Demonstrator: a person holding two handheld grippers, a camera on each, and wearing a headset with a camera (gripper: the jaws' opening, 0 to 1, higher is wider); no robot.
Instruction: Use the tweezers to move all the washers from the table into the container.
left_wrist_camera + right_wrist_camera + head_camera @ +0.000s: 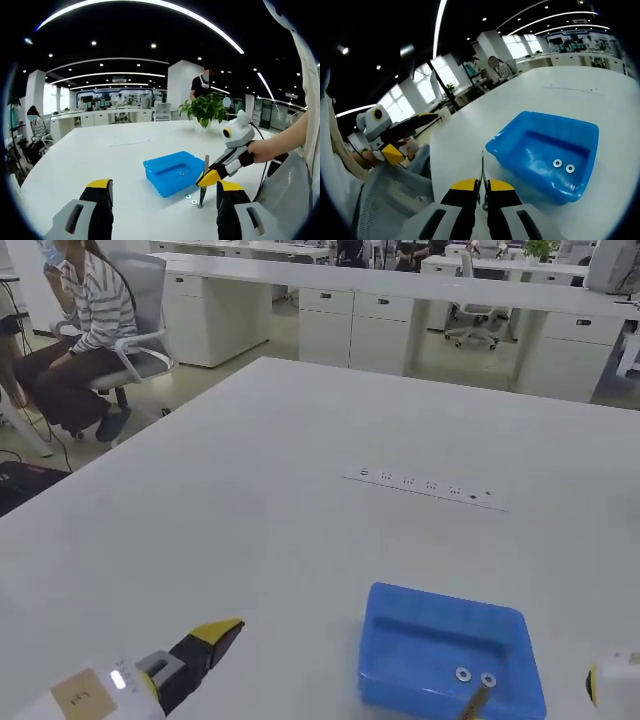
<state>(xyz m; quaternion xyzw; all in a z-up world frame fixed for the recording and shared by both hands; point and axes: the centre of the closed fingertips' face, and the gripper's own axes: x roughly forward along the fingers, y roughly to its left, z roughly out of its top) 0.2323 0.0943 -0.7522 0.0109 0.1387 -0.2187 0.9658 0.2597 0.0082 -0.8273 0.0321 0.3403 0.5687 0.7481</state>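
Note:
A blue container (445, 645) sits near the front of the white table with two washers (474, 677) inside it. Two more washers (191, 199) lie on the table just in front of the container (172, 171). My right gripper (482, 186) is shut on metal tweezers (482, 170), and its body shows at the right edge (612, 680). The tweezers (202, 184) point down, with their tip right beside the loose washers. My left gripper (163, 186) is wide open and holds nothing, low at the left (215, 635), apart from the container.
A flush power strip (425, 486) lies in the table's middle, beyond the container. A person sits on an office chair (140, 310) off the far left corner. A potted plant (205, 109) stands on the table's far side. More desks stand behind.

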